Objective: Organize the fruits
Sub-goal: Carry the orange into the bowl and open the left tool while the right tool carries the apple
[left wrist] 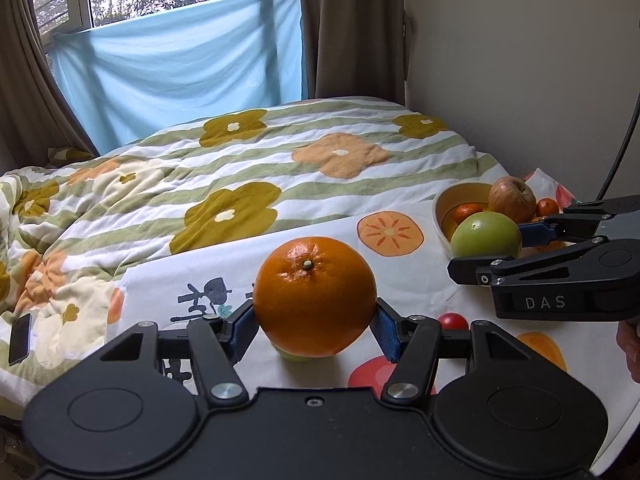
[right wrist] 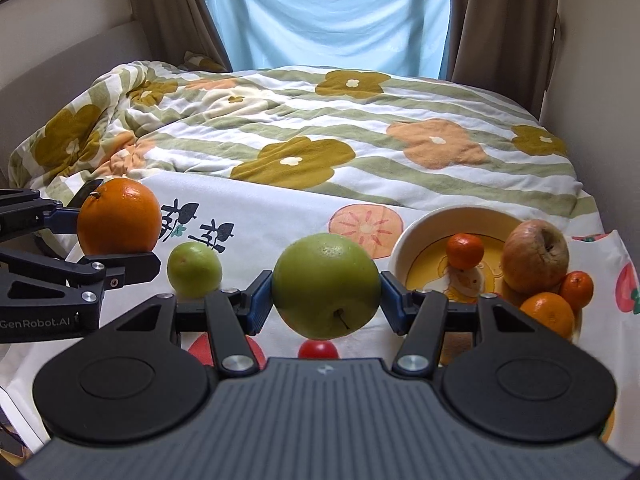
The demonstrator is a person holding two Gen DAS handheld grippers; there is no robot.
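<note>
In the left wrist view a large orange sits between the blue pads of my left gripper, which is shut on it and holds it above the printed cloth. My right gripper is shut on a big green apple, also off the cloth. Each gripper shows in the other's view: the right one with the apple at right, the left one with the orange at left. A cream bowl at right holds a wrinkled apple and three mandarins.
A small green fruit and a small red fruit lie on the cloth below the grippers. The cloth covers the near end of a bed with a flowered quilt. A phone lies on the quilt at left. A wall stands at right.
</note>
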